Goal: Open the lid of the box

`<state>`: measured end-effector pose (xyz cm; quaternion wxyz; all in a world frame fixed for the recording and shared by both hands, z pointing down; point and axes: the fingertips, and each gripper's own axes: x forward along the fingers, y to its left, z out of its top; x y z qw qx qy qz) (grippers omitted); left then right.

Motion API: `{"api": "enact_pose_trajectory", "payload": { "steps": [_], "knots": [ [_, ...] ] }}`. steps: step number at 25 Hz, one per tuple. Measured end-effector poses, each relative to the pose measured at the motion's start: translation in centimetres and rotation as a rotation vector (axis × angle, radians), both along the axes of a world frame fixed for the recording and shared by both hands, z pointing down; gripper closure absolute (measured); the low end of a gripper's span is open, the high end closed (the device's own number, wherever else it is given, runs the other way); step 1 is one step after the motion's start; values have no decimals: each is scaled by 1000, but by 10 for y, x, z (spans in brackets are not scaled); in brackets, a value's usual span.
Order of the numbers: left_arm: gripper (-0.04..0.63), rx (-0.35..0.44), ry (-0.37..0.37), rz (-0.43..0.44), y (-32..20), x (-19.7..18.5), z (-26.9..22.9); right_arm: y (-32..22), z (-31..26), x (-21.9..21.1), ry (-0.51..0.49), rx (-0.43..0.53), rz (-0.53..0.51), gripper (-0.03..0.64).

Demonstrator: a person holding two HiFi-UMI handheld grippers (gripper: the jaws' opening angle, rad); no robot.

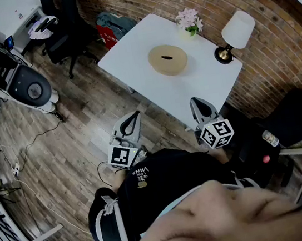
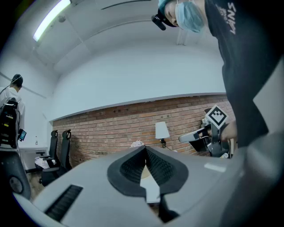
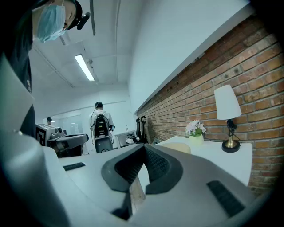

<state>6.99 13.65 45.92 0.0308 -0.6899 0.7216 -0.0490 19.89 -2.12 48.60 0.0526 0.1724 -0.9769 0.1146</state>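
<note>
A round tan box [image 1: 168, 59] with a flat lid and a dark slot in its top sits in the middle of the white table [image 1: 140, 46]. In the right gripper view a sliver of the box [image 3: 177, 148] shows just past the jaws. My left gripper [image 1: 134, 115] hangs shut over the wood floor, short of the table's near edge. My right gripper [image 1: 195, 101] is shut too, with its tip over the near edge of the table. Neither holds anything, and both are well short of the box. From the left gripper view the right gripper [image 2: 182, 138] shows to the right.
A white-shaded lamp [image 1: 232, 36] and a small pot of flowers [image 1: 189, 21] stand at the table's far side against the brick wall. Black office chairs [image 1: 67, 28] and a white machine [image 1: 18, 80] stand to the left. Cables [image 1: 28, 146] run across the floor.
</note>
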Motion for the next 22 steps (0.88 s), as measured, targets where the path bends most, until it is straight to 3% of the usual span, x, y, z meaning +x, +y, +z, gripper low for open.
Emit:
{"api": "enact_pose_trajectory", "payload": {
  "steps": [11, 22],
  "knots": [
    [584, -21, 0, 30, 10, -27, 12, 8, 7, -26, -6, -35, 17, 614],
    [584, -21, 2, 127, 7, -84, 18, 15, 12, -72, -41, -64, 118, 614]
  ]
}}
